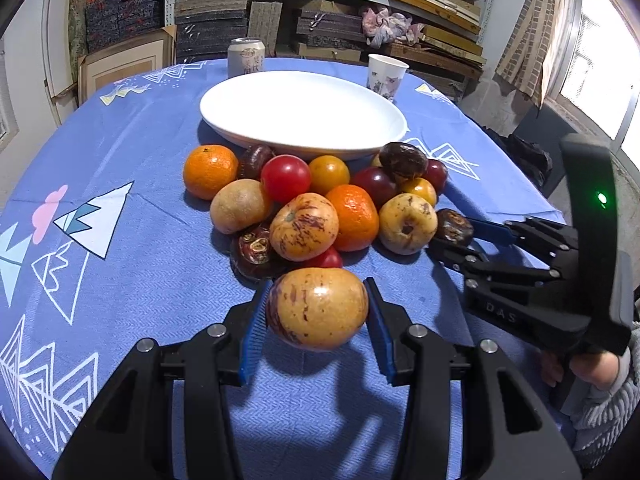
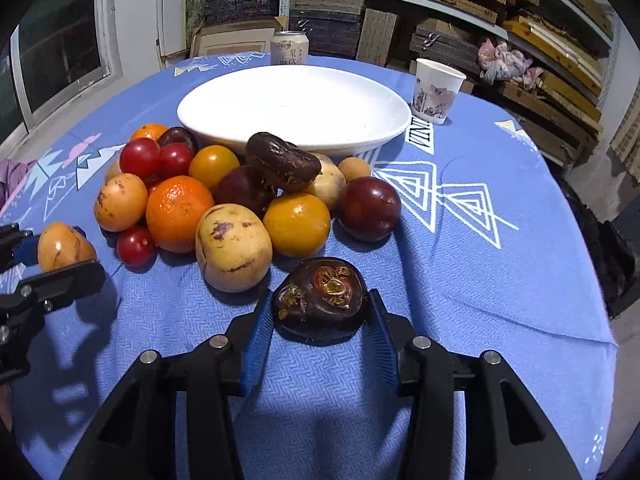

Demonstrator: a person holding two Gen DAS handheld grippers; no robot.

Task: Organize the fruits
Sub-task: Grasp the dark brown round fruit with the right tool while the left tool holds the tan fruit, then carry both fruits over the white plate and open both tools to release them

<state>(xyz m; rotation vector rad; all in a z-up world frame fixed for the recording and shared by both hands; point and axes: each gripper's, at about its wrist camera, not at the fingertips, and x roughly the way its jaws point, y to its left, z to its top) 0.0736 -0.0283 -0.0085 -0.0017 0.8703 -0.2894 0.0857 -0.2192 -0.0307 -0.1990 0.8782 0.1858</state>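
My left tool (image 1: 317, 312) is clamped on a yellow-brown speckled fruit (image 1: 317, 307), its blue pads (image 1: 253, 334) pressed to either side, at the 6 o'clock edge of the fruit pile (image 1: 312, 204); from the right wrist view the same fruit (image 2: 64, 246) appears at 9 o'clock, above the cloth. My right tool (image 2: 320, 312) has its pads (image 2: 256, 338) against both flanks of a dark brown water chestnut (image 2: 320, 300), which seems to rest on the blue tablecloth (image 2: 460, 280) at the pile's 6 o'clock side in that view. In the left wrist view that tool (image 1: 456, 236) comes in from 3 o'clock with the chestnut (image 1: 454, 227) at its tips. The heap holds tangerines, red and yellow cherry tomatoes, plums and more speckled fruit, all touching. Just beyond it, at 12 o'clock, a white plate (image 1: 256, 92) sits on the table, its near rim beside the top fruits. Farther back stand a drink can (image 1: 247, 56) and a paper cup (image 1: 386, 76), with shelves of stacked boxes (image 1: 320, 12) behind.
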